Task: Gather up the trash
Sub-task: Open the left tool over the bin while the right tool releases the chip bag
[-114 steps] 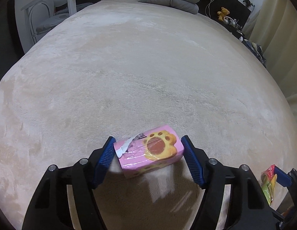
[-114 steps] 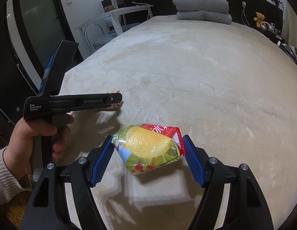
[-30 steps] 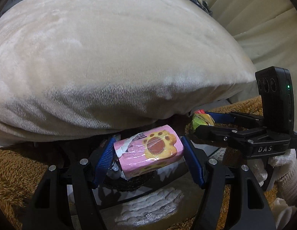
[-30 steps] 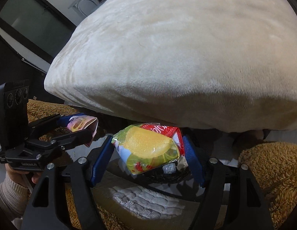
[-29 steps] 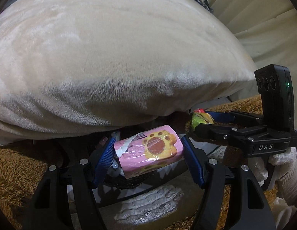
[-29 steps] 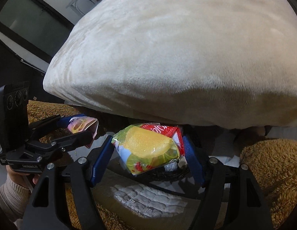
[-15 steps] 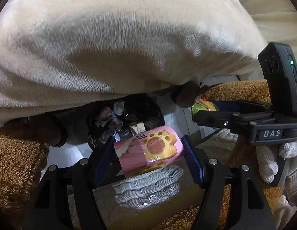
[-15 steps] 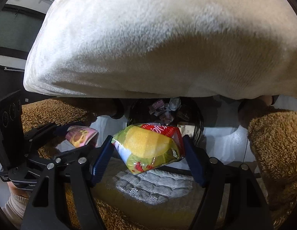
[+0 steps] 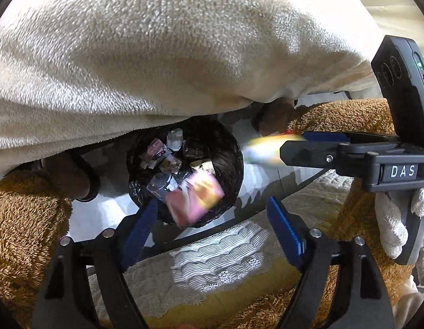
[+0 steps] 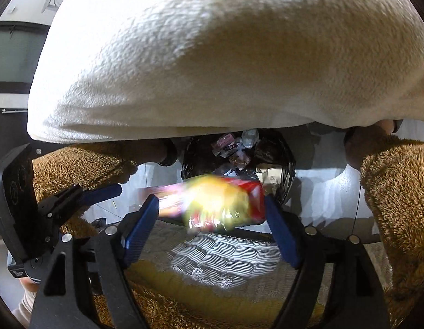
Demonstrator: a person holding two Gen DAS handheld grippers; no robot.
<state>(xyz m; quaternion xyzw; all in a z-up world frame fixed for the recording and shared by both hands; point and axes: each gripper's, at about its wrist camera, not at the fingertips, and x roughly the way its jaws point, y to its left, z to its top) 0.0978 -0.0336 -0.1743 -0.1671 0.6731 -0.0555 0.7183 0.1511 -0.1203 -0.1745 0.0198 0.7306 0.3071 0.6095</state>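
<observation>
Over bin [image 9: 234, 148], pink pack [image 9: 195, 197] falling, yellow bag [image 10: 223, 203] blurred

Both wrist views are bright up top: strong light from 12 o'clock blows out the cream blanket [image 10: 228, 54], its underside falling to deep shadow around the dark trash bin [image 9: 225, 142]. Motion blur smears the pink packet [image 9: 195, 194] and the yellow-red snack bag [image 10: 220, 203]; everything static is sharp. Heavy fisheye bending, black vignette in the corners.

Cream plush bedcover [image 9: 162, 54] overhanging above; pale glossy floor [image 10: 327, 192] beneath; dark glazed panel [image 10: 12, 54] far left
</observation>
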